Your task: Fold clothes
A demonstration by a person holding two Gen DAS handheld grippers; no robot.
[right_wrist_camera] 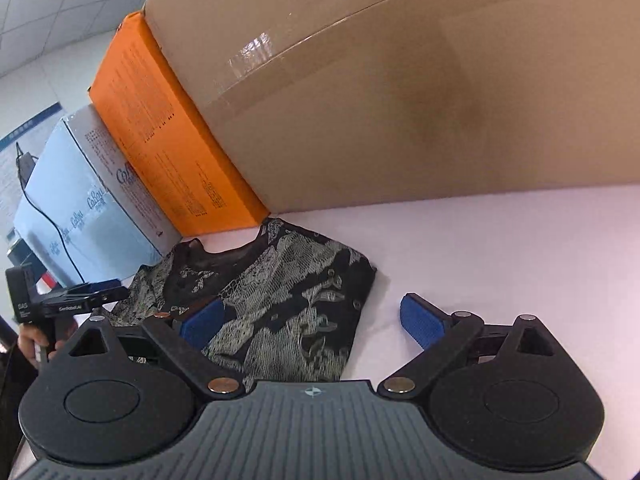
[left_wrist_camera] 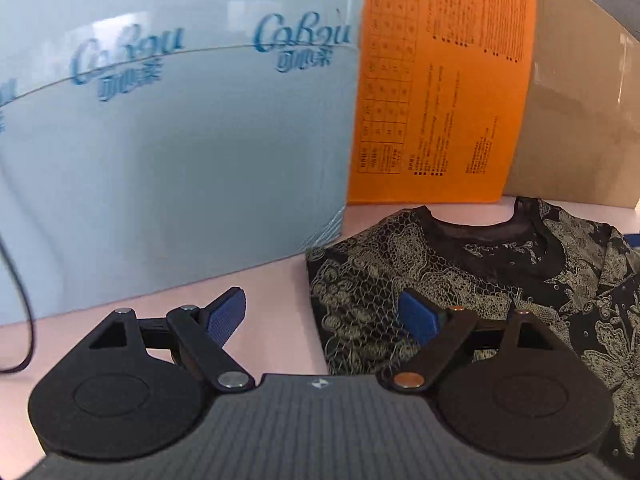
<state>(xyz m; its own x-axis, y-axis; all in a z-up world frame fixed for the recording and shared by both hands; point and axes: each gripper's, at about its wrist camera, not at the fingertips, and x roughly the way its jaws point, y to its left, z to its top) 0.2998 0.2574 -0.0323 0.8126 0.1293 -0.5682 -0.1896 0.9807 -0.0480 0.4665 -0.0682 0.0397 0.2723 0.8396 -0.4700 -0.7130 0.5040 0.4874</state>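
A black garment (left_wrist_camera: 480,280) with a beige lace print lies folded on the pink table (left_wrist_camera: 276,280), its neckline toward the boxes at the back. My left gripper (left_wrist_camera: 322,316) is open, low over the garment's left edge, with its right blue pad (left_wrist_camera: 418,318) above the cloth and its left pad above bare table. In the right wrist view my right gripper (right_wrist_camera: 312,320) is open wide across the right edge of the garment (right_wrist_camera: 288,280). Its left pad is over the cloth and its right pad over the table (right_wrist_camera: 500,248). Neither gripper grips anything. A hand (right_wrist_camera: 32,340) holds the left gripper (right_wrist_camera: 92,294).
Three boxes stand close behind the garment: a pale blue printed carton (left_wrist_camera: 180,160), an orange box (left_wrist_camera: 432,100) and a large brown cardboard box (right_wrist_camera: 400,100). A black cable (left_wrist_camera: 24,300) hangs down at the far left. Bare pink table stretches to the garment's right.
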